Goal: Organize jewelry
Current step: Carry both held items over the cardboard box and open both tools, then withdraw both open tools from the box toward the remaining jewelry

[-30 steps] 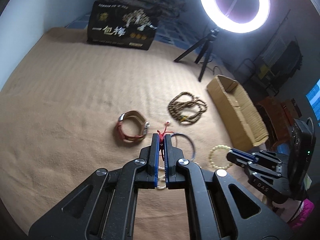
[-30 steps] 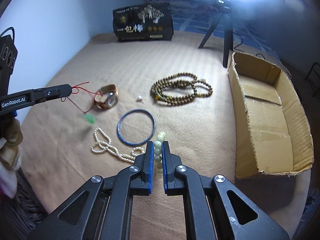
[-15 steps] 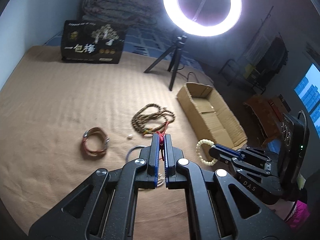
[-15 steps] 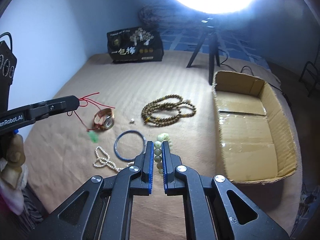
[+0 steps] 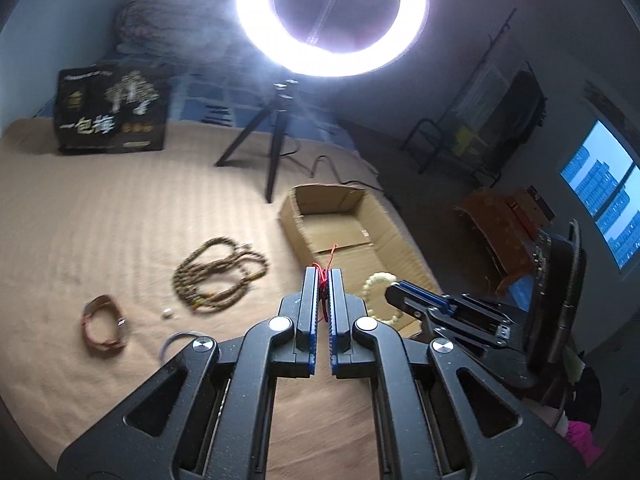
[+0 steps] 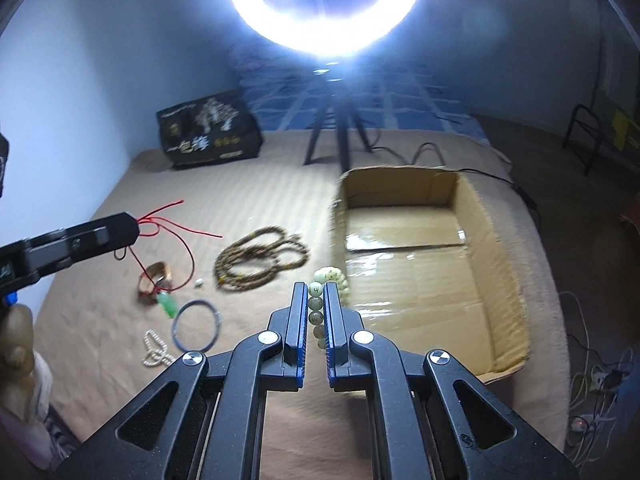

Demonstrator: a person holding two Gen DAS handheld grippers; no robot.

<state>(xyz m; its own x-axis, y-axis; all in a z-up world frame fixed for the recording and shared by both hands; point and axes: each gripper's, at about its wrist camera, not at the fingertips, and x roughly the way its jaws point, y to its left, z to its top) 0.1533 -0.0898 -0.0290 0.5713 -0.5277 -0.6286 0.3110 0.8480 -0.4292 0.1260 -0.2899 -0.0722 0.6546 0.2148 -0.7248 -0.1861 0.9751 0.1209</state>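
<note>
My left gripper [image 5: 325,276] is shut on a red cord necklace [image 5: 329,258]; its green pendant [image 6: 168,305] hangs below in the right wrist view. My right gripper [image 6: 316,290] is shut on a pale green bead bracelet [image 6: 330,278], also seen in the left wrist view [image 5: 378,284]. Both are held above the bed near the open cardboard box [image 6: 424,264]. On the tan bedspread lie a brown bead necklace [image 6: 260,258], a leather watch [image 5: 102,322], a blue bangle [image 6: 196,326] and a white pearl strand [image 6: 154,348].
A ring light on a tripod [image 5: 276,136] stands behind the box. A black printed box [image 5: 110,114] sits at the far left of the bed. A small white bead [image 5: 167,313] lies by the brown necklace. The bed edge drops off right of the cardboard box.
Both grippers have risen and swung right toward the cardboard box, each carrying its piece. The red cord and pendant now hang clear of the bedspread.
</note>
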